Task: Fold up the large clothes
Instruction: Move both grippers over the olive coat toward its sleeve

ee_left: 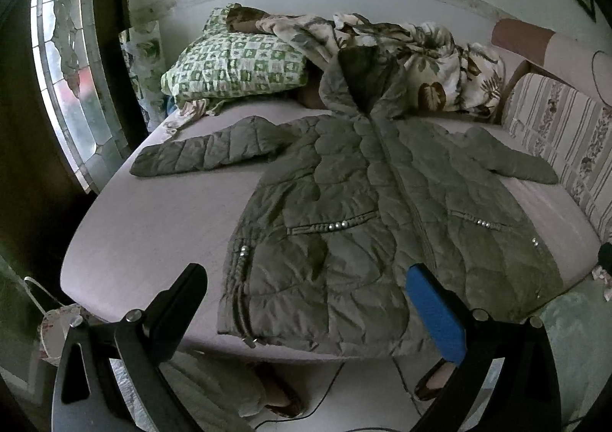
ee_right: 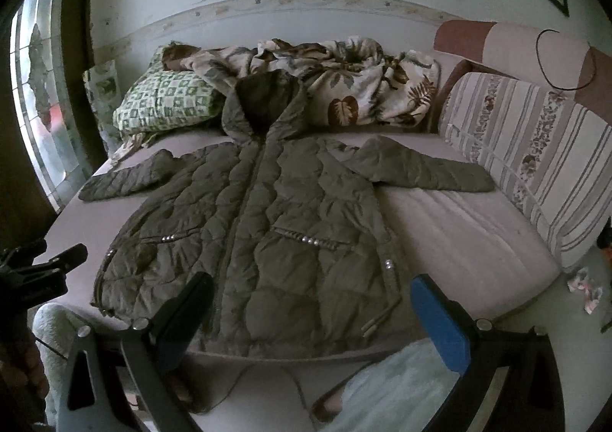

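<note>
We are holding left gripper (ee_left: 306, 286) and right gripper (ee_right: 311, 298) wide apart, gripping nothing | quilted jacket (ee_left: 367, 210) is lying flat on the bed (ee_left: 145, 210).

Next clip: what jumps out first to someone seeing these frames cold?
An olive quilted jacket lies spread face-up across the bed, sleeves out, hood toward the wall. Behind it sit a green checked pillow and a rumpled leaf-print blanket. Both grippers, left and right, hover open near the hem.
</note>
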